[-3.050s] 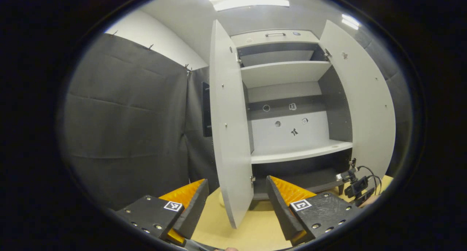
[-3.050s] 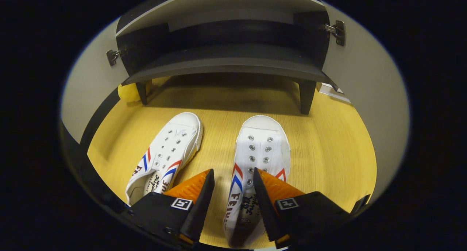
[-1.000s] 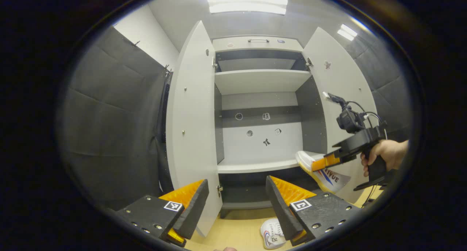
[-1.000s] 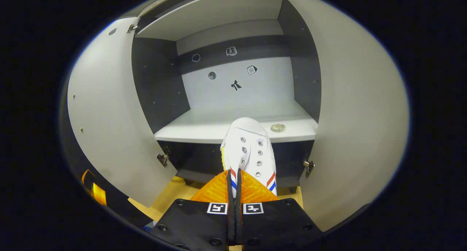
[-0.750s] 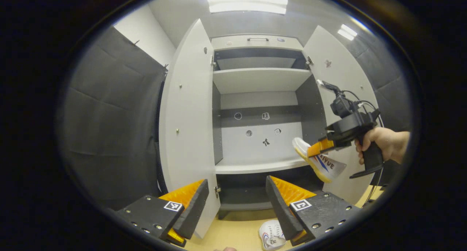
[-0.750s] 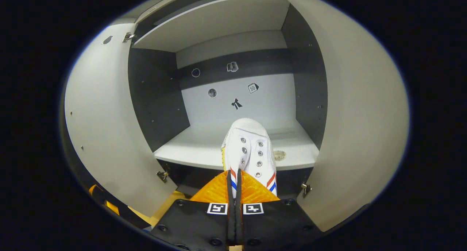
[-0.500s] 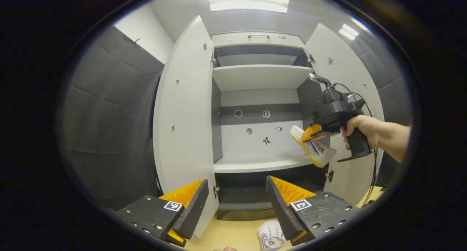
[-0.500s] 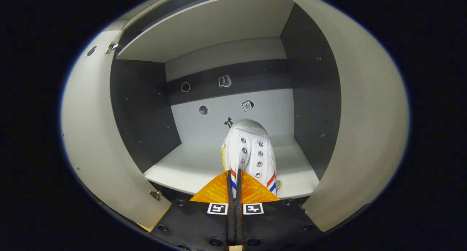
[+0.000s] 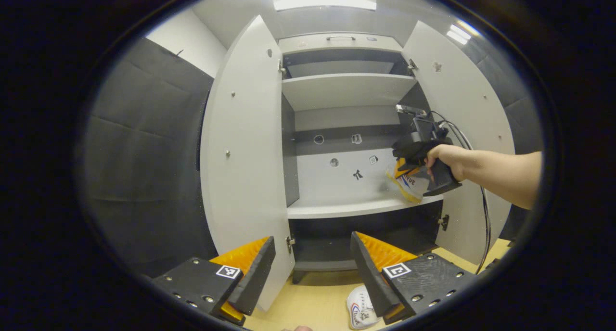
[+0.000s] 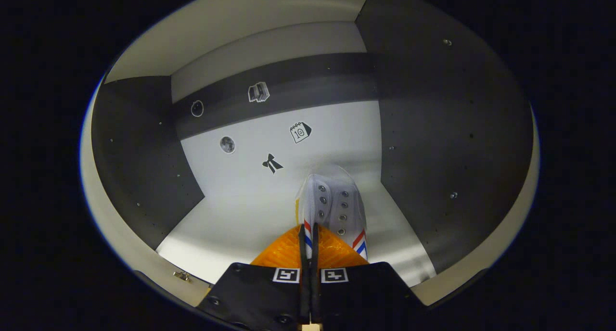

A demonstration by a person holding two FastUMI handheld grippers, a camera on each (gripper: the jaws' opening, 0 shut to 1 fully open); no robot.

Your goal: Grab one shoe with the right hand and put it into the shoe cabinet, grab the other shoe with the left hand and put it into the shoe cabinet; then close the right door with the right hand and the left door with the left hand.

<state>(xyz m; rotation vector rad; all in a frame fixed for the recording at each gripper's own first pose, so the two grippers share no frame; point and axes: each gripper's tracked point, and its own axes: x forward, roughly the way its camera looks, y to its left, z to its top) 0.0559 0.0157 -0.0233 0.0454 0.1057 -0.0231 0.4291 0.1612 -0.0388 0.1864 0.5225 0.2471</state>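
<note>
The right tongs (image 10: 308,247), clamped on the white sneaker (image 10: 332,203), have carried it from the floor into the shoe cabinet (image 9: 240,129), just above its middle shelf (image 9: 346,208). Release looks next. Left tongs (image 9: 313,261) hang apart above the second sneaker (image 9: 358,311).

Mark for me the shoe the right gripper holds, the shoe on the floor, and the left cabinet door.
held shoe (image 10: 332,198), right gripper view, on its eyelet panel.
floor shoe (image 9: 360,311), left gripper view, on its white upper.
left door (image 9: 245,153), left gripper view, on its inner face.
</note>
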